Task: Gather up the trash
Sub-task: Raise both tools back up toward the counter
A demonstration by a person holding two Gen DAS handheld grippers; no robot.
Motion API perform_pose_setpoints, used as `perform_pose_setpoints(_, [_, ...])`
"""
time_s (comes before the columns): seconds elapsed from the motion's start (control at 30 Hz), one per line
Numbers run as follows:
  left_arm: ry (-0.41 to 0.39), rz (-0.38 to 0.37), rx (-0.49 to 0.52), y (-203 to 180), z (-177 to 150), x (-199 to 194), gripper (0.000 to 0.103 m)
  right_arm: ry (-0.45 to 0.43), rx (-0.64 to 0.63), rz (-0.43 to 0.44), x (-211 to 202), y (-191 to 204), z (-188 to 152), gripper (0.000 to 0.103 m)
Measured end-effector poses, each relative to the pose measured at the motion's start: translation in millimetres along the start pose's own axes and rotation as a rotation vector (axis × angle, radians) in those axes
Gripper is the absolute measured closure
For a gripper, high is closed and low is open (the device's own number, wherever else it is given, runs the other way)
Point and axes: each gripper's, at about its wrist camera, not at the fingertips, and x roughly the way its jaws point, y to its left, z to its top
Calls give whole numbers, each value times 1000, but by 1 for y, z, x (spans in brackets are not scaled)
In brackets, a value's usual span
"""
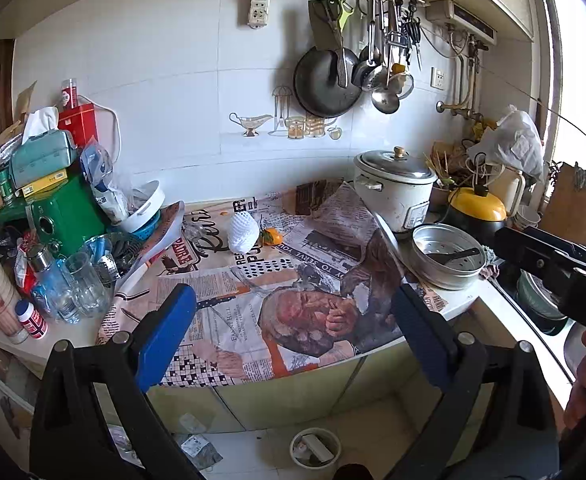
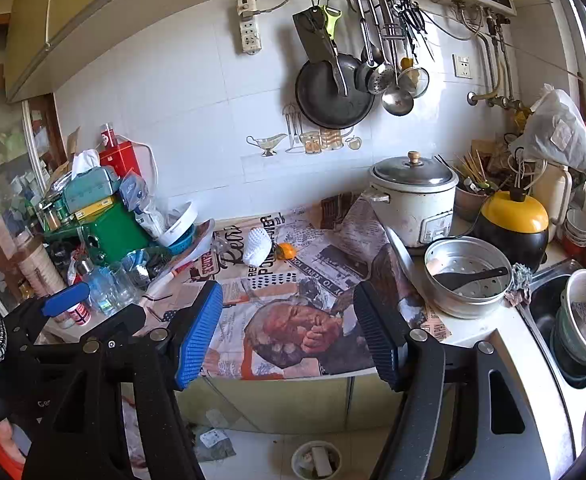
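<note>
Left wrist view: left tool [image 1: 293,340] and right tool [image 2: 289,336] gape empty above the newspaper-covered counter [image 1: 253,280].

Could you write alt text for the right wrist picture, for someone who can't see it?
The open, empty right gripper hangs over a counter covered with newspaper, where a white foam net lies beside an orange fruit. A rice cooker stands at the right; a small bin sits on the floor below.
</note>
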Motion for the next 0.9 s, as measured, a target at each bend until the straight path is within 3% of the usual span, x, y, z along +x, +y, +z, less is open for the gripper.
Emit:
perform_pose_setpoints(0.3, [18, 107, -49, -3, 46, 72, 4, 20, -23, 79, 65, -36, 43, 39])
perform_pose_setpoints(0.5, [45, 180, -155, 1, 71, 123, 4, 88, -58, 154, 115, -61, 67, 38])
perform_pose_setpoints(0.9, [226, 165, -342, 42, 66, 222, 4, 251, -117, 243, 209, -73, 72, 39])
